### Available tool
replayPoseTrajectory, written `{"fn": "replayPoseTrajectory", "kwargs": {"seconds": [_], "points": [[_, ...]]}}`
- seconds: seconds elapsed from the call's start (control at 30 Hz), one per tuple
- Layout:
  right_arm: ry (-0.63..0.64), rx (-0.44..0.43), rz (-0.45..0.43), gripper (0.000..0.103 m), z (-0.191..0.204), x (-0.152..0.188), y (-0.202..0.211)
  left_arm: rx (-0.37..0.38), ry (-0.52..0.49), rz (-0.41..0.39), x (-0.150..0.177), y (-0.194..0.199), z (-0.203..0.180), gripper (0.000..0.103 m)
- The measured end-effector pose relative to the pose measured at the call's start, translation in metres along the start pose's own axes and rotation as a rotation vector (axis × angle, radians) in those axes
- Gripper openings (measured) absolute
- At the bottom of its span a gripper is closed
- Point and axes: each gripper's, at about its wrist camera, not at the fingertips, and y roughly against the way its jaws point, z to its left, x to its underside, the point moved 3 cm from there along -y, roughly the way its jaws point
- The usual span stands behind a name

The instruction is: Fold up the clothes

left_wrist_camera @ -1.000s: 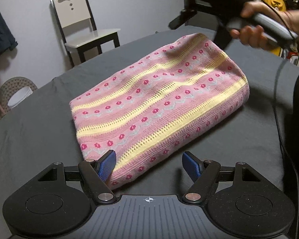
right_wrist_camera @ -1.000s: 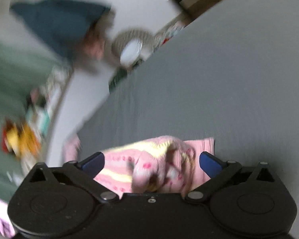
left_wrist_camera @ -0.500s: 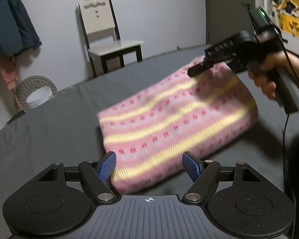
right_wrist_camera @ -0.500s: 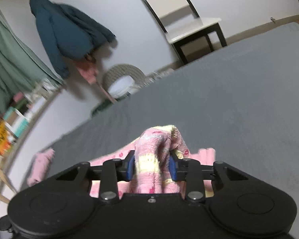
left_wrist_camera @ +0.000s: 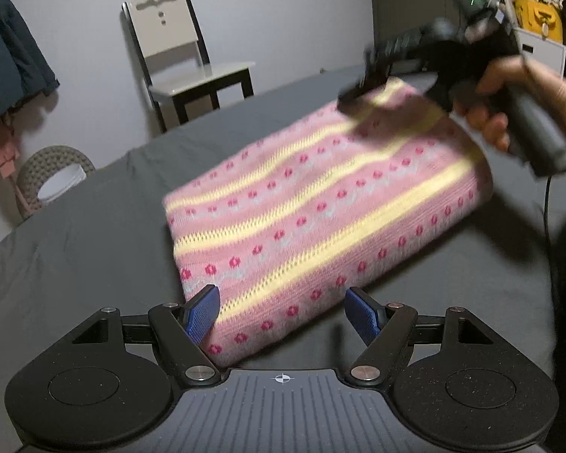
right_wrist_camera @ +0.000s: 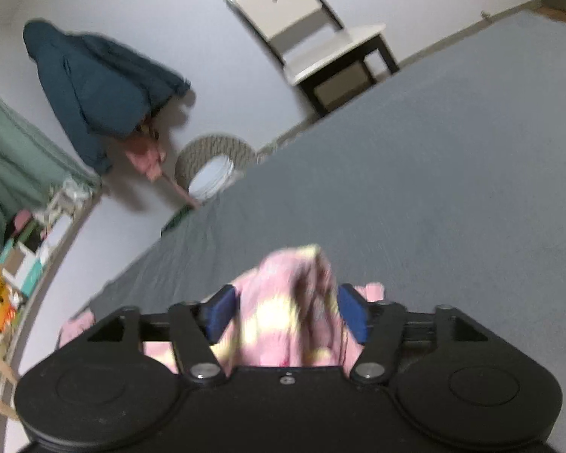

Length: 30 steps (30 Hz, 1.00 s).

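Item: pink knit garment (left_wrist_camera: 320,222), folded into a thick oblong bundle. Pattern: pale yellow zigzag-edged stripes running lengthwise, rows of small magenta flower motifs, faint grey-blue accents between them. Surface smooth on top, edges rounded where layers stack; image slightly blurred.

Location: lying on the dark grey table (left_wrist_camera: 94,249), set diagonally, its near corner just ahead of your left claw (left_wrist_camera: 283,311) and its far end under your right claw (left_wrist_camera: 366,88).

Left claw: blue pads (left_wrist_camera: 203,311) spread wide apart, holding nothing; the near corner of the bundle sits between them, and the left pad overlaps its edge, though you cannot tell whether it touches.

Right claw (right_wrist_camera: 286,313): held in your right hand (left_wrist_camera: 509,102) over the far end. In the right wrist view a bunched ridge of the pink and yellow knit (right_wrist_camera: 294,302) stands between its blue pads (right_wrist_camera: 219,311), which sit close against the fabric on both sides, clamped on it; blur softens the detail.

Surroundings: chair (left_wrist_camera: 181,49) by the white wall, woven basket (left_wrist_camera: 53,177) on the floor, dark blue jacket (right_wrist_camera: 98,87) hanging.
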Motion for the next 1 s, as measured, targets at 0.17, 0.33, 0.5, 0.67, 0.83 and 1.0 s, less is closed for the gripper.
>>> {"fn": "replayPoseTrajectory", "kwargs": {"seconds": [0.17,0.33,0.5,0.67,0.83,1.0], "points": [[-0.076,0.014,-0.095,0.083,-0.007,-0.009,0.043,-0.008,0.034,-0.032,-0.002,0.009,0.004,0.074],[-0.020,0.052,0.029,0.061,-0.007,0.003,0.041,-0.007,0.142,-0.075,-0.005,0.017,0.019,0.074],[-0.051,0.158,0.142,0.054,-0.022,0.017,0.015,-0.045,0.274,-0.034,0.003,0.009,0.043,0.074],[-0.246,0.086,0.153,0.057,-0.045,0.022,0.016,-0.025,0.506,-0.038,0.011,0.006,0.074,0.074],[0.007,0.018,-0.005,0.062,-0.001,0.019,0.043,-0.045,0.651,-0.048,0.019,0.008,0.102,0.074],[0.685,-0.005,-0.106,0.078,0.095,0.070,0.053,-0.035,0.790,-0.037,0.029,0.006,0.127,0.074]]}}
